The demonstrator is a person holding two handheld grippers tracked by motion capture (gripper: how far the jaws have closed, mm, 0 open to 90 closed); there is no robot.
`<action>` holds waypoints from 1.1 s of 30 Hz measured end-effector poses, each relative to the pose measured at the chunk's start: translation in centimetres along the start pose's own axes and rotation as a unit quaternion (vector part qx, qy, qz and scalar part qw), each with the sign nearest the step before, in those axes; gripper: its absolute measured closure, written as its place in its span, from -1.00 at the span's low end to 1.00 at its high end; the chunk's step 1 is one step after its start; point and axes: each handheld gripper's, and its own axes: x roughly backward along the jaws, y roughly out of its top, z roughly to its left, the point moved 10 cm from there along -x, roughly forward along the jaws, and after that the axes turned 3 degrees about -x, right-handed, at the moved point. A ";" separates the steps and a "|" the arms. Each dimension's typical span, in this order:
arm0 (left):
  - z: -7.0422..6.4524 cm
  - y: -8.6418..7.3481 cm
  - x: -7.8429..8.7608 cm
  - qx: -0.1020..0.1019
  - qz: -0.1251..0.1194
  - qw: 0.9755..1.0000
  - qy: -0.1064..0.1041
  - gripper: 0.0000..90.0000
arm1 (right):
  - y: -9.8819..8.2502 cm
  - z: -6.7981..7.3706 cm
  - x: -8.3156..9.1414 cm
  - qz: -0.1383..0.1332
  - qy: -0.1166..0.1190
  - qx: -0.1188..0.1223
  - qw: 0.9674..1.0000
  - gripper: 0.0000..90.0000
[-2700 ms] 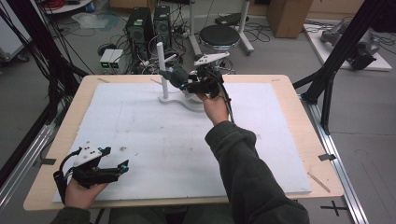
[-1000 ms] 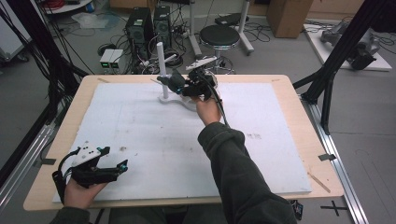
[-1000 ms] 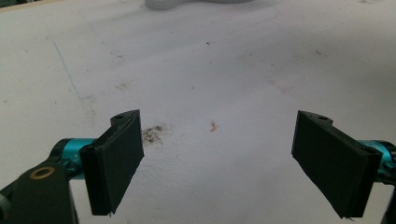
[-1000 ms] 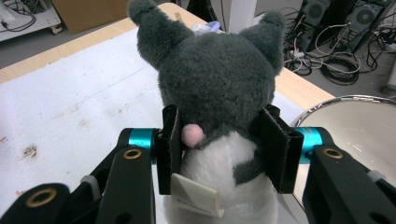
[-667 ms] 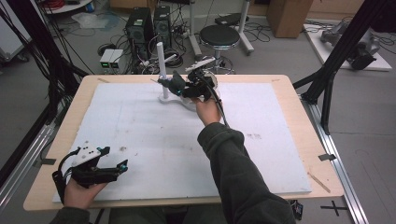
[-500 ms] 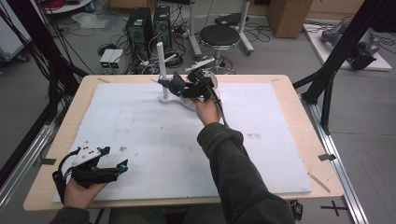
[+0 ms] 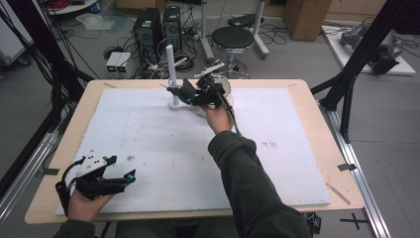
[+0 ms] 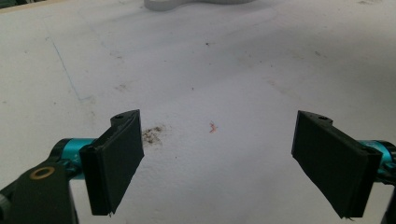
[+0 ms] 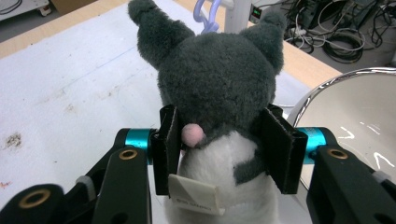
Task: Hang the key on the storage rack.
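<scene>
The right gripper (image 9: 219, 144) has its pads on the grey plush toy (image 9: 217, 84) at the neck, w/ the jaws just now easing apart a little; the toy sits between them, still pinched as far as the right gripper view shows. The toy is at the far side of the table (image 7: 317, 129), just beside the white post stand (image 7: 171, 64), w/ a loop clip (image 9: 208, 11) on its head next to the post.

Risks: grip is loosening, so the toy may slip or tip before the clip is on the post. The metal bowl (image 9: 355, 116) is just beside the toy, opposite the post; a swing that way could knock it.

Room: open mat on the near side of the post; table edge close behind it. The left gripper (image 7: 99, 181), jaws wide and holding nothing, rests well apart from the post, near the front edge.
</scene>
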 end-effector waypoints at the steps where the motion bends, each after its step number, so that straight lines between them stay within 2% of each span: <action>1: 0.0 0.0 0.0 0.000 0.000 1.000 0.000 -0.62 | 0.0 0.1 -0.1 0.001 0.001 -0.002 1.000 0.15; 15: 0.1 0.0 0.1 0.000 -0.001 1.000 0.001 -0.62 | -0.7 0.1 -1.2 0.018 0.007 -0.004 1.000 0.09; 22: 0.1 0.0 0.1 0.002 -0.001 1.000 0.001 -0.62 | -1.3 0.1 -1.8 0.033 0.009 -0.023 0.999 -0.15; 25: 0.1 0.0 0.1 0.001 -0.002 1.000 0.001 -0.62 | -1.2 0.0 -1.6 0.030 0.014 -0.031 0.999 -0.19; 33: 0.2 0.1 0.1 0.003 -0.003 1.000 0.001 -0.62 | -0.8 0.4 -0.7 0.017 0.031 -0.032 0.999 -0.30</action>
